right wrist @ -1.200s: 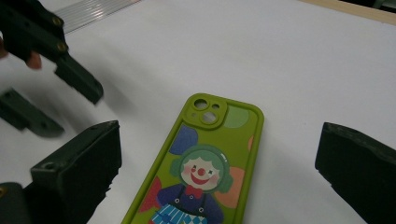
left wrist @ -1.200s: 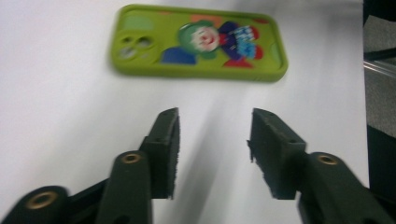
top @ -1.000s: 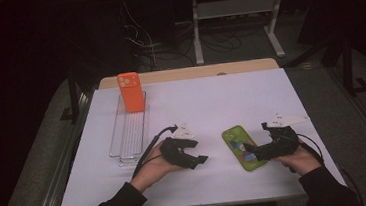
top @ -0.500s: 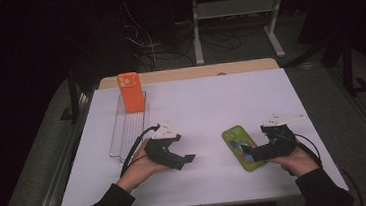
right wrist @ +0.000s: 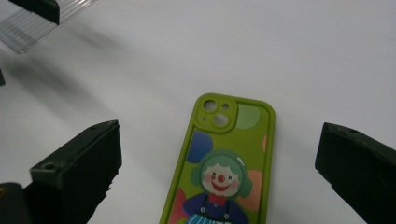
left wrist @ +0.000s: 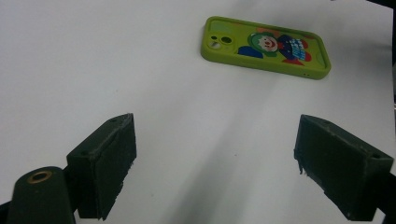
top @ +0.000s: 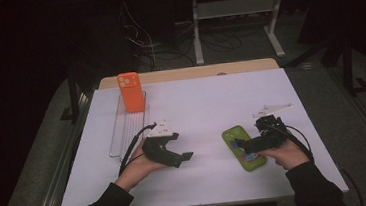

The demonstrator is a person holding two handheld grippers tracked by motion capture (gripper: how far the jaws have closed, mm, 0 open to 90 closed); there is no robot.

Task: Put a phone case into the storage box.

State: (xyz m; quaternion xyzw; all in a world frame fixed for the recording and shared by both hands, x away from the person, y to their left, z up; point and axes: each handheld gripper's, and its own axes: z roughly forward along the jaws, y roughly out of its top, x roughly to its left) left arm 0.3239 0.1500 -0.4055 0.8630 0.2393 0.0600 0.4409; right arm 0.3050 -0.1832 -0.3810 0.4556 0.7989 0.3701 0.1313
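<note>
High view: your right gripper [top: 247,146] hovers over the green phone case [top: 244,147], lying long axis 11-to-5 on the white table [top: 211,105].

Left gripper view: your left gripper [left wrist: 215,163], jaws wide and empty after just opening, sees the case at 1 o'clock.

Right gripper view: your jaws gape wide, straddling the case dead ahead.

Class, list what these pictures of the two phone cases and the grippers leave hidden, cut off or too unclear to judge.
- Green phone case: its lower end is cut off by the bottom edge of the right gripper view; in the high view the right gripper covers part of it.
- Orange phone case: how it stands in the clear rack is too small to tell in the high view.
- Left gripper: jaws open, nothing between.
</note>
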